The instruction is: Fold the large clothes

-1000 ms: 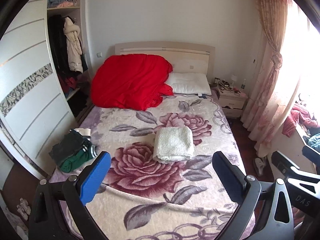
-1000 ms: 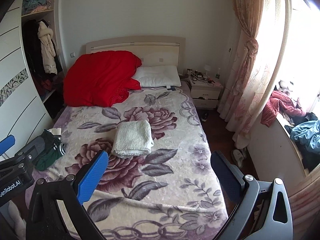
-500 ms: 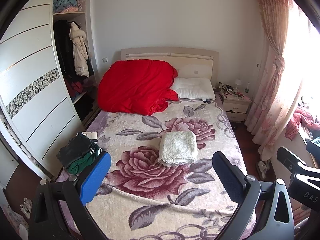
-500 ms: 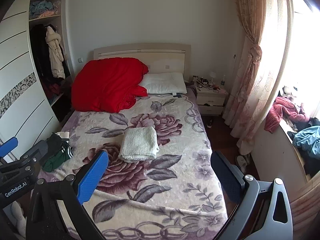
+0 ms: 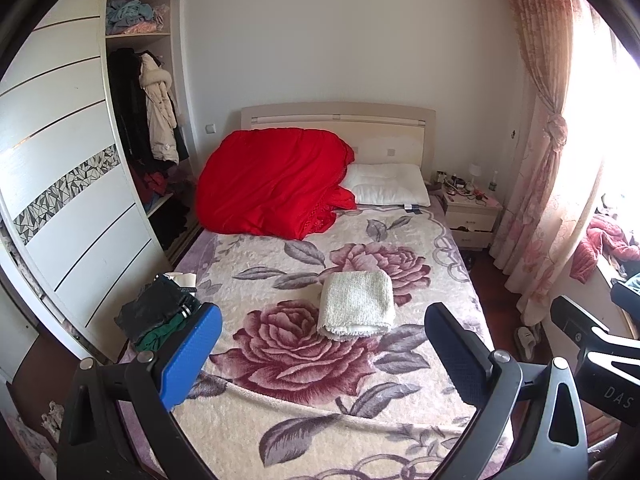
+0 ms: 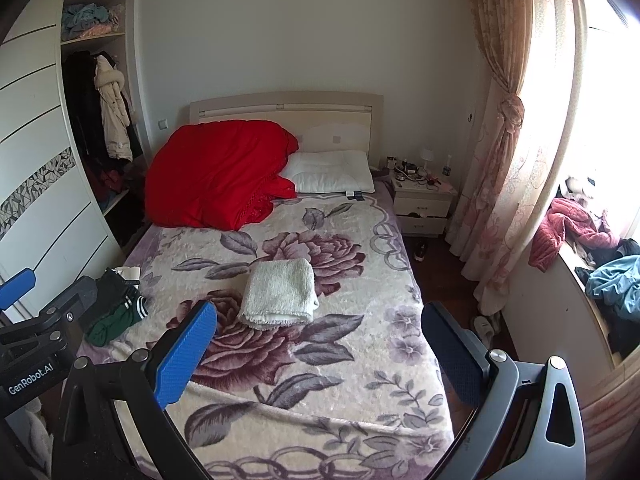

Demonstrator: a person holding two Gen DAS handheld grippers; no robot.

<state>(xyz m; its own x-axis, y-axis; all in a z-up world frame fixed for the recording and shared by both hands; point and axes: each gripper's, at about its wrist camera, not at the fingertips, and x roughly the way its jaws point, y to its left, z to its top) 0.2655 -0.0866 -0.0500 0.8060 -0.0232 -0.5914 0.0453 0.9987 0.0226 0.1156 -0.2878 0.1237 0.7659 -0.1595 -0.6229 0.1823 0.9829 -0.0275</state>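
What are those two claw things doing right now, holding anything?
Left gripper: open, holding nothing, up above the bed.
Right gripper: open, holding nothing, also above the bed.

Fluffy white towel on plush floral blanket; glossy red quilt; textured blue pads.

Red quilt, rose-patterned blanket

A folded towel sits mid-bed, a clothes pile at the bed's left edge, quilt and pillow against the headboard, nightstand off the bed's right head corner.
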